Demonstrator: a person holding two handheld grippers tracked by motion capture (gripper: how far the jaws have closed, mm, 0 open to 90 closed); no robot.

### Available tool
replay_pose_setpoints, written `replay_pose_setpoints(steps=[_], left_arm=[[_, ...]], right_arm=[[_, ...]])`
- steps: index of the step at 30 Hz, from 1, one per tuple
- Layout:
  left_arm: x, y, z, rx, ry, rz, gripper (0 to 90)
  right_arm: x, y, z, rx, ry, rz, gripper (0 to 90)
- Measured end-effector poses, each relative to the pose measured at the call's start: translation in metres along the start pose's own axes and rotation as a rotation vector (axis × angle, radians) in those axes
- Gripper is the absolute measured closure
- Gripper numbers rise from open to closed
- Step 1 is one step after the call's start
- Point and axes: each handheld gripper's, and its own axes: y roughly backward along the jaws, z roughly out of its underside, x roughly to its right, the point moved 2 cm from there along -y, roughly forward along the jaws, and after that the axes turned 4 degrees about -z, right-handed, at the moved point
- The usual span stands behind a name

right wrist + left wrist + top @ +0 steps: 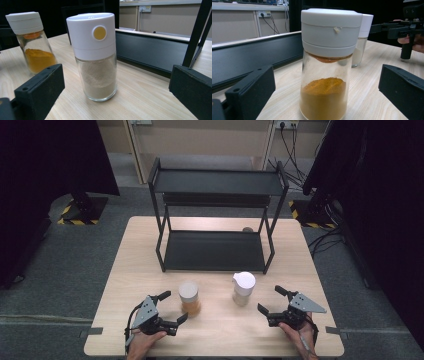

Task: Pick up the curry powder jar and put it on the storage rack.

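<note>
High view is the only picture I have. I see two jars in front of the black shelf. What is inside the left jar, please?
Observer: The left jar holds orange-yellow powder, filling roughly its lower third, under a white cap.
Operator: And the right jar?
Observer: The right jar holds pale beige powder, and its white cap has a round yellow button on the side.
Operator: Is the left gripper touching its jar?
Observer: No. The left gripper is open, with the jar standing between its jaws and a gap on each side.
Operator: And the right gripper?
Observer: The right gripper is open too, its jaws wide on both sides of the pale jar, not touching it.
</note>
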Motion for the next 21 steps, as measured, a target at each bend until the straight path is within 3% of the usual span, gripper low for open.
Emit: replay_pose_setpoints(steps=[21], left_arm=[[-0.0002,0.0004,-0.0001,0.005,0.011,-0.001,0.3]], right_arm=[[0.0008,0.0009,0.0022,0.017,-0.01,0.007,0.6]])
